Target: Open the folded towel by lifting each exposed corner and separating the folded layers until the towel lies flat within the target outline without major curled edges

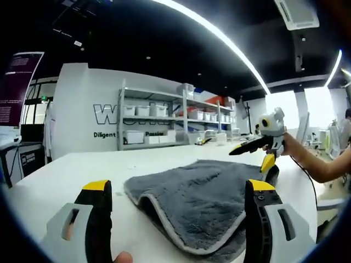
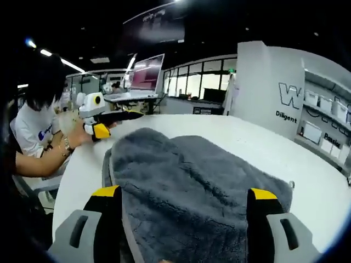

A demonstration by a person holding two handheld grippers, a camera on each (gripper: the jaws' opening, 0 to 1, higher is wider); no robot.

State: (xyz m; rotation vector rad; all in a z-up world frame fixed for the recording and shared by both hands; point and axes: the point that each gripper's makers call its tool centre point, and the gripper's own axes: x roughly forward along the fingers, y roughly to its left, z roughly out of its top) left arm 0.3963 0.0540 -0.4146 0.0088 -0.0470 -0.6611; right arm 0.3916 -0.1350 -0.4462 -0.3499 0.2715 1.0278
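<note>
A grey fluffy towel [image 1: 197, 192] with a pale hem lies folded on the white table [image 1: 71, 170], its fold bulging up at the near edge. My left gripper [image 1: 179, 189] is open, and its yellow-tipped jaws straddle the towel's near side without touching it. At the towel's far right side, a hand holds my right gripper [image 1: 251, 156], also open. In the right gripper view the towel [image 2: 186, 170] spreads out ahead of my open right gripper [image 2: 185, 193]. Beyond the towel's far left corner, a hand holds my left gripper [image 2: 118, 123].
Bare white tabletop [image 2: 263, 142] surrounds the towel on all sides. Shelves with white boxes [image 1: 148, 118] line the back wall. A seated person [image 2: 38, 126] is at the table's edge, with a monitor [image 2: 147, 74] and desks behind.
</note>
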